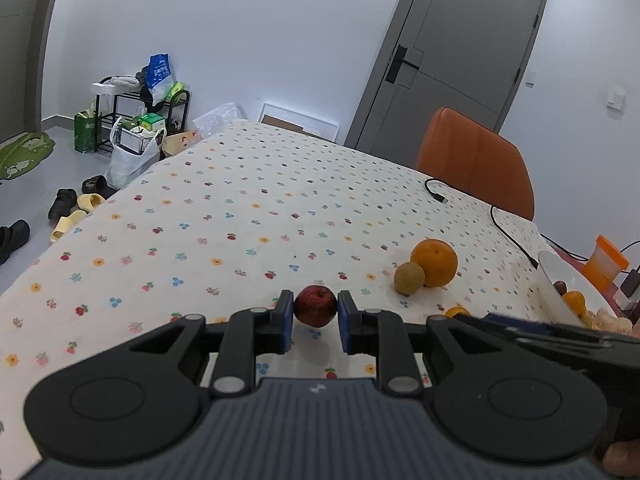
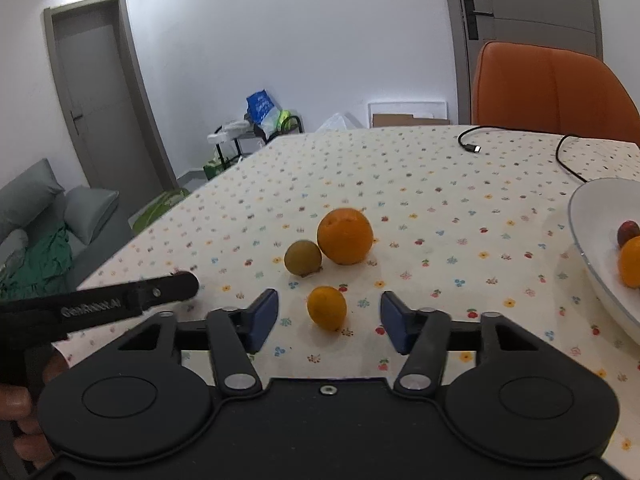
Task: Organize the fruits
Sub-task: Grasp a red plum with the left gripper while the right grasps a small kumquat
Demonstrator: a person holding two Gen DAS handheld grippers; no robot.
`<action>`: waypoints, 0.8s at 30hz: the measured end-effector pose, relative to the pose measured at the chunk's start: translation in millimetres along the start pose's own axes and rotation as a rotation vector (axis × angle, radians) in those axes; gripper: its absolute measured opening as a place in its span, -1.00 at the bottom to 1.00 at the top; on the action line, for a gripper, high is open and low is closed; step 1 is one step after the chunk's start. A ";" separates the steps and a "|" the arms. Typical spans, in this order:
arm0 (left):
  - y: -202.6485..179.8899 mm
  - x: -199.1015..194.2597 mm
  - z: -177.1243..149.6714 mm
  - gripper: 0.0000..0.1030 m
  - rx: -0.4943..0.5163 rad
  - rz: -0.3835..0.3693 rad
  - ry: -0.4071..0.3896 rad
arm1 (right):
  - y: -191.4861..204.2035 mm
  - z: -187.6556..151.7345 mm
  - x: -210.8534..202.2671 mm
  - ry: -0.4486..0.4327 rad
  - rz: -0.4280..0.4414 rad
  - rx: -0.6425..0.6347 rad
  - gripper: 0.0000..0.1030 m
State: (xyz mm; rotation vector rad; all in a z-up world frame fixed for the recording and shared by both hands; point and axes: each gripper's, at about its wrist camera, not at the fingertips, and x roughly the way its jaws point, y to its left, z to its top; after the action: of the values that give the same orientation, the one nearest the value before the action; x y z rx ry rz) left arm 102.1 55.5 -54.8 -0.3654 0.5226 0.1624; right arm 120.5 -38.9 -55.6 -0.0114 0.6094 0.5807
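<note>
My left gripper [image 1: 315, 307] is shut on a small red apple [image 1: 315, 305] and holds it just above the flowered tablecloth [image 1: 240, 220]. A big orange [image 1: 434, 262] and a green-brown fruit [image 1: 409, 278] lie to its right. In the right wrist view my right gripper [image 2: 328, 312] is open, with a small orange [image 2: 327, 307] lying on the cloth between its fingertips. The big orange [image 2: 345, 235] and the green-brown fruit [image 2: 303, 257] lie just beyond. A white bowl [image 2: 592, 240] at the right holds an orange and a dark red fruit.
A black USB cable [image 2: 472, 146] lies on the far side of the table. An orange chair [image 2: 552, 88] stands behind the table. An orange cup [image 1: 604, 258] and a charger sit beyond the bowl [image 1: 560, 276]. The left gripper's body [image 2: 120, 300] reaches in at left.
</note>
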 end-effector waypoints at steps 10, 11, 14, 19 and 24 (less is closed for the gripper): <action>-0.7 -2.6 -1.0 -0.58 -0.004 -0.002 -0.009 | -0.4 -3.4 -7.7 0.007 -0.010 -0.025 -0.62; -2.0 -3.2 -1.1 -0.58 0.000 -0.003 -0.010 | -0.7 -3.3 -9.9 0.003 -0.010 -0.025 -0.62; -7.1 -5.4 -1.3 -0.58 0.010 -0.006 -0.011 | -2.9 -3.4 -14.3 -0.006 -0.010 -0.019 -0.62; -16.5 -7.7 -1.8 -0.58 0.027 -0.009 -0.014 | -8.2 -4.4 -22.4 -0.021 -0.007 -0.007 -0.62; -26.3 -7.9 -1.9 -0.58 0.042 -0.017 -0.016 | -16.2 -3.3 -33.1 -0.046 -0.013 0.006 -0.62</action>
State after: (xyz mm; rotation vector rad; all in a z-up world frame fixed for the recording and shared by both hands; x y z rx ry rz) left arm 100.8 30.0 -44.4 -0.3277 0.5058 0.1378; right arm 105.1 -70.0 -42.9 0.0040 0.5657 0.5652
